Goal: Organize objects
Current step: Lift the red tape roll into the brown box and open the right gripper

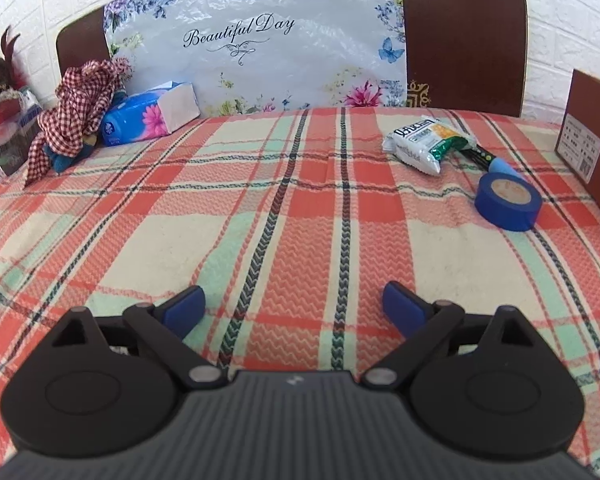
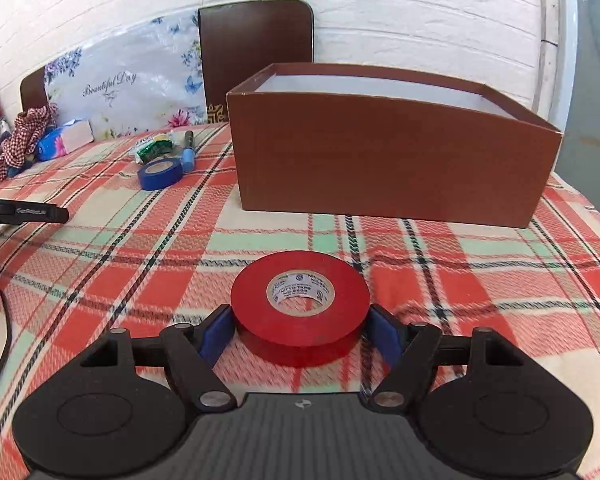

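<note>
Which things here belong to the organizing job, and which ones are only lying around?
Job:
red tape roll, gripped in the right hand-held gripper
brown box
blue tape roll
snack packet
marker

Lying about (probably):
tissue pack
checked cloth
floral bag

Tape rolls: two, one red roll of tape and one blue roll of tape. Snack packets: one, a white and green snack packet. Markers: one, a black marker with a blue cap. Boxes: one brown cardboard box, open at the top. Tissue packs: one blue tissue pack. Checked cloths: one red-and-white checked cloth, bunched. Grippers: two, the left gripper and the right gripper. Plaid covers: one plaid cloth over the surface. Floral plastic sheets: one floral sheet at the wall.
</note>
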`<control>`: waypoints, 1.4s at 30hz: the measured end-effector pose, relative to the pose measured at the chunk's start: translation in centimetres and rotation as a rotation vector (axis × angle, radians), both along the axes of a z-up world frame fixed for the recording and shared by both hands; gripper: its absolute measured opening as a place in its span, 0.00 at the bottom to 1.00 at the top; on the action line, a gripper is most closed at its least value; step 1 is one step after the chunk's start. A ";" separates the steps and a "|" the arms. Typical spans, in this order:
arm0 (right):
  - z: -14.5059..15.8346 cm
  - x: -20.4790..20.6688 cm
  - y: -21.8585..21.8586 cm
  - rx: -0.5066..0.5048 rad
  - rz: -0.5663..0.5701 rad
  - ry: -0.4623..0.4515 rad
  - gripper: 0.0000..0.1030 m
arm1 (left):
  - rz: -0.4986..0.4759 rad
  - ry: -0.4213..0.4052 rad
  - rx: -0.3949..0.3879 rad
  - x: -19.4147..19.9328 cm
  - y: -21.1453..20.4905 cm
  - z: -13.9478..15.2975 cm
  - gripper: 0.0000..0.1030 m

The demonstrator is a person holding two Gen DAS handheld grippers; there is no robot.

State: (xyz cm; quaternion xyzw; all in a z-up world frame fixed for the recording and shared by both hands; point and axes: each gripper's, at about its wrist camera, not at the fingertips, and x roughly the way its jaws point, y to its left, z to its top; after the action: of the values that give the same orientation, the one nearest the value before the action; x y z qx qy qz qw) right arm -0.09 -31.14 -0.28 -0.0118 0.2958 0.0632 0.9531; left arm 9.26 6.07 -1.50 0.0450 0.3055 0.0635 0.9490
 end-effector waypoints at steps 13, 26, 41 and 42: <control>0.0 -1.8 -2.1 0.033 0.018 -0.019 0.67 | -0.410 0.196 -0.249 -3.8 -14.0 4.7 0.65; 0.3 0.0 -1.0 0.016 0.097 0.003 0.67 | -0.627 0.366 -0.237 -4.4 -23.2 3.4 0.28; 7.9 6.2 -6.5 0.020 -0.070 -0.420 0.66 | -0.735 0.061 -0.210 2.8 -31.0 15.1 0.28; 7.9 7.3 -7.2 0.023 -0.082 -0.419 0.67 | -0.735 0.058 -0.204 3.8 -32.0 15.1 0.28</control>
State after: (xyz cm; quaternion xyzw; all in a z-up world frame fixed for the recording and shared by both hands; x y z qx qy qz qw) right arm 7.18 -38.30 7.60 -0.0018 0.0907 0.0237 0.9956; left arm 13.01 -25.89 13.56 0.0587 0.3003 -0.3130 0.8991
